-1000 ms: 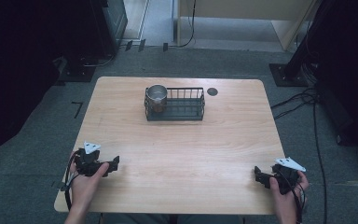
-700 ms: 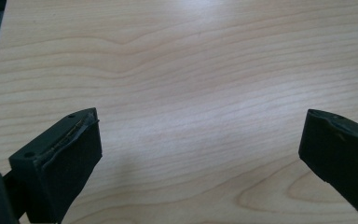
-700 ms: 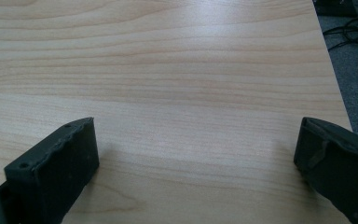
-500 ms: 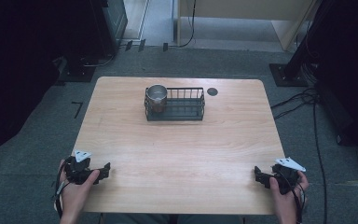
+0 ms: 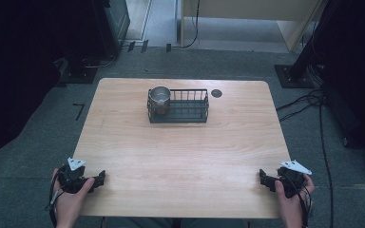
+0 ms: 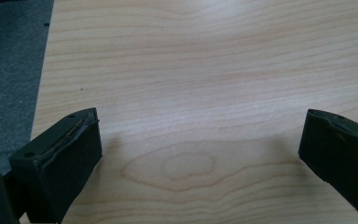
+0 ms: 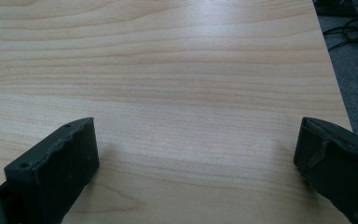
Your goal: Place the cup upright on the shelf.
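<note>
A metal cup (image 5: 160, 98) stands in the left end of a black wire basket (image 5: 186, 110) at the far middle of the wooden table (image 5: 180, 152). Held in a hand at the table's near left corner, my left gripper (image 5: 100, 177) is open. Its jaws stand wide apart over bare wood in the left gripper view (image 6: 200, 135). At the near right corner a hand holds my right gripper (image 5: 262, 178), open too, with only tabletop between its jaws in the right gripper view (image 7: 196, 140).
A small dark round disc (image 5: 216, 93) lies on the table right of the basket. Cables (image 5: 313, 102) trail on the grey floor beyond the right edge. Dark equipment stands at the back left and right.
The left hand and its gripper have drawn back toward the near left corner of the table. The right gripper has stayed where it was.
</note>
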A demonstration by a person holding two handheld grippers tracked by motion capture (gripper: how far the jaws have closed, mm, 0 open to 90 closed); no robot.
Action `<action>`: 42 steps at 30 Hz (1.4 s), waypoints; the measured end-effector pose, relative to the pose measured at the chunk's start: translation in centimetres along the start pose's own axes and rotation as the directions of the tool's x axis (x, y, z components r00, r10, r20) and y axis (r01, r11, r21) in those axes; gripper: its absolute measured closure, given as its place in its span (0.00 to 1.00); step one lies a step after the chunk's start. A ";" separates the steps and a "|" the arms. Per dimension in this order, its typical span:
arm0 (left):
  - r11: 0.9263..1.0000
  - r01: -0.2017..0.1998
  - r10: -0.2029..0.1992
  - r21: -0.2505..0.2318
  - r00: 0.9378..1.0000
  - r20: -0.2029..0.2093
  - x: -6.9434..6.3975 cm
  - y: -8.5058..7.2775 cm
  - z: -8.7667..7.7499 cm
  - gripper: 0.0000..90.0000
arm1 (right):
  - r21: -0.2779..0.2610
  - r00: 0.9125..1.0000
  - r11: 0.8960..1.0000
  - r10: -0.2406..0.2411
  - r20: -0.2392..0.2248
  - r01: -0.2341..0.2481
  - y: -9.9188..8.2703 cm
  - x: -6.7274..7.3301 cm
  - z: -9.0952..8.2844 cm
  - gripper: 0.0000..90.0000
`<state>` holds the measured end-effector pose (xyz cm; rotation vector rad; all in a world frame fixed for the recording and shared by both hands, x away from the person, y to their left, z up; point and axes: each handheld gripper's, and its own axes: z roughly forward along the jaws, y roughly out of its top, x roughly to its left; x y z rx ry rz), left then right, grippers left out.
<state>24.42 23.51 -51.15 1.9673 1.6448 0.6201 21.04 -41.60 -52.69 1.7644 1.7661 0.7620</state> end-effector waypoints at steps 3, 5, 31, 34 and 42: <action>1.000 0.007 -0.007 -0.002 1.000 0.003 0.2 -0.2 0.0 0.00 | 0.000 1.000 1.000 0.000 0.000 0.000 0.0 0.0 0.0 0.00; 1.000 0.007 -0.007 -0.006 1.000 0.004 0.2 -0.3 0.0 0.00 | 0.000 1.000 1.000 0.000 0.000 0.000 0.0 0.0 0.0 0.00; 0.997 0.030 -0.030 -0.065 1.000 -0.002 -0.1 -0.7 0.3 0.00 | 0.000 1.000 1.000 0.000 0.000 0.000 0.0 0.0 0.0 0.00; 0.997 0.030 -0.030 -0.065 1.000 -0.002 -0.1 -0.7 0.3 0.00 | 0.000 1.000 1.000 0.000 0.000 0.000 0.0 0.0 0.0 0.00; 0.997 0.030 -0.030 -0.066 1.000 -0.001 -0.1 -0.7 0.4 0.00 | 0.000 1.000 1.000 0.000 0.000 0.000 0.0 0.0 0.0 0.00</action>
